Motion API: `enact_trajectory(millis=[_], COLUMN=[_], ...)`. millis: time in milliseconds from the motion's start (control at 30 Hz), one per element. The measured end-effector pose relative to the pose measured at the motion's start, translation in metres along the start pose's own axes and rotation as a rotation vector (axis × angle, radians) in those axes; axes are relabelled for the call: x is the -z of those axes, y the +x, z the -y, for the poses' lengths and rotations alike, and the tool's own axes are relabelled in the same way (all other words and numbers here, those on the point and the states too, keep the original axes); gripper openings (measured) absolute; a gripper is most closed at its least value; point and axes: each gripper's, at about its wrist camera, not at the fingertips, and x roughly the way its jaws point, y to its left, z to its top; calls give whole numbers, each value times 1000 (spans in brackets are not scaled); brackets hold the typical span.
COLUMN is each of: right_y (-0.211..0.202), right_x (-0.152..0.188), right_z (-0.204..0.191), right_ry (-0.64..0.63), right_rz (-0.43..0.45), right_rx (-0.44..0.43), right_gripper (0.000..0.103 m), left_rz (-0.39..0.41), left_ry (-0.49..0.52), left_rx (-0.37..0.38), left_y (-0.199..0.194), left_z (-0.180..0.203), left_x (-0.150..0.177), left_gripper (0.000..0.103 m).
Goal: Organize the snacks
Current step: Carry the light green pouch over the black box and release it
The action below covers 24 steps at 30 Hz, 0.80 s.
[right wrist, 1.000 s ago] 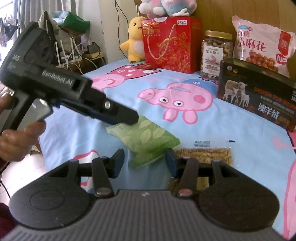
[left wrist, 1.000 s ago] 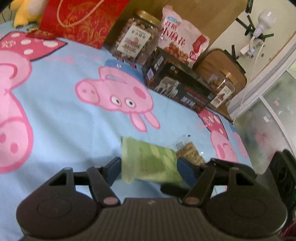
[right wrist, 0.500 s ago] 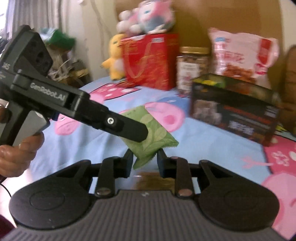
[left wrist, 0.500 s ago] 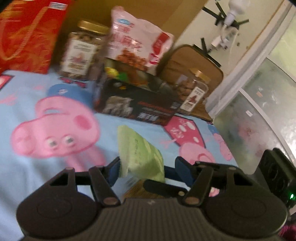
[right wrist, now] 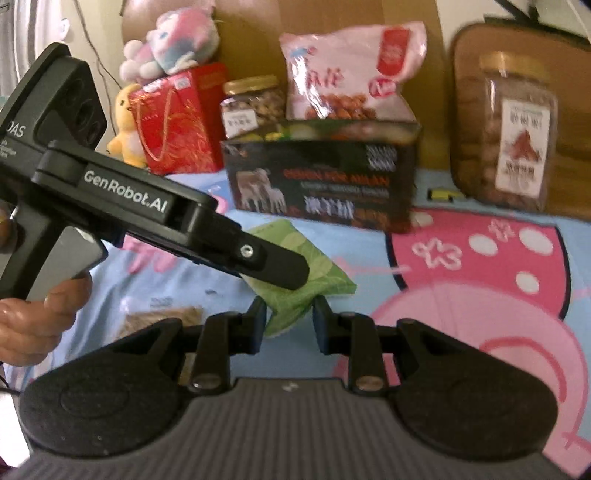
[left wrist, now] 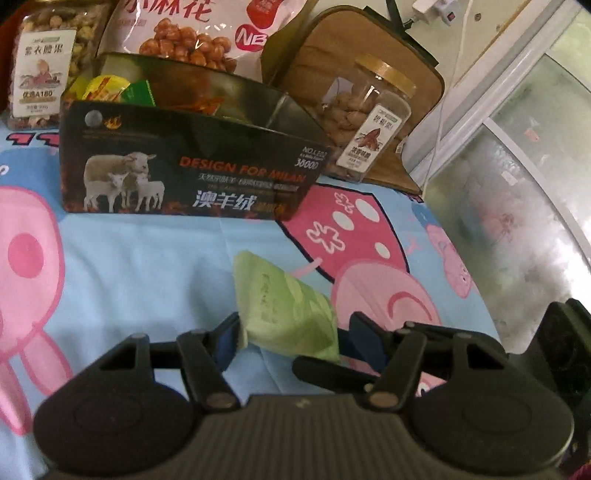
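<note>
Both claws, left claw (left wrist: 291,334) and right claw (right wrist: 289,320), pinch the green snack bag (left wrist: 284,306); the black box (left wrist: 192,162) stands far behind, nut jars (left wrist: 364,118) beside it.

Around you: bedding, toys and wall fittings

You have a light-blue cartoon-pig bedsheet (left wrist: 147,266) spread under everything, with a pink pig print at the right. At the far left, a yellow plush duck (right wrist: 125,125) sits beside a red gift bag (right wrist: 177,122), and a pink-and-white plush toy (right wrist: 173,48) lies on top of that bag. To the far right, a brown padded cushion (left wrist: 317,51) leans against the wall, a white power strip (left wrist: 439,5) with its cable hangs above it, and a frosted glass panel (left wrist: 517,206) runs along the right side.
</note>
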Motion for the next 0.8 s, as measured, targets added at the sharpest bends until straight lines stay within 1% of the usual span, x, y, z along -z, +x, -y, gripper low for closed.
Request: enact_trajectory(millis=[67,133,233,300,367,433,467,500,533,600,667,733,800], right_y=[-5,-15,-23,-19,-7,10,20,26,30,23,11,-2,-13], right_x=[-1,-7,-32,-51,-73,-89,-94,-96,-97,-89,-79,-68,-56], right_z=[2,-1,-2,0,8,17,21,25,30,35,38,38,37], right_ry=[11,-13,-58,-94,-114,-138,-148,-151,-144,-100,-65,-47,-1], right_rz=[26,77,170,212,234,235,236,228,218,227,244,250,235], right_rx=[-21,-29,-19,12,37,72,116,148,158,134,113,102,62], right_gripper=[30,30,30,30,30,32,32,34,34,34,34,34,34], left_rz=[35,83,148,175,197,193,183,177,174,178,183,195,216], left_ry=[21,49,80,91,99,84,71,59,50,36,33,37,42], left_rx=[6,16,12,-11,-49,-92,-114,-133,-146,-151,-133,-124,-104], left_y=[-13,-28,-40,-37,-26,-9,-1,6,12,13,7,-4,-19], left_z=[6,12,21,24,24,19,15,10,6,0,-3,-3,0], left_x=[-4,-14,-46,-73,-95,-113,-119,-123,-125,-124,-120,-112,-101], left_gripper=[63,63,64,67,69,71,71,71,71,71,71,71,71])
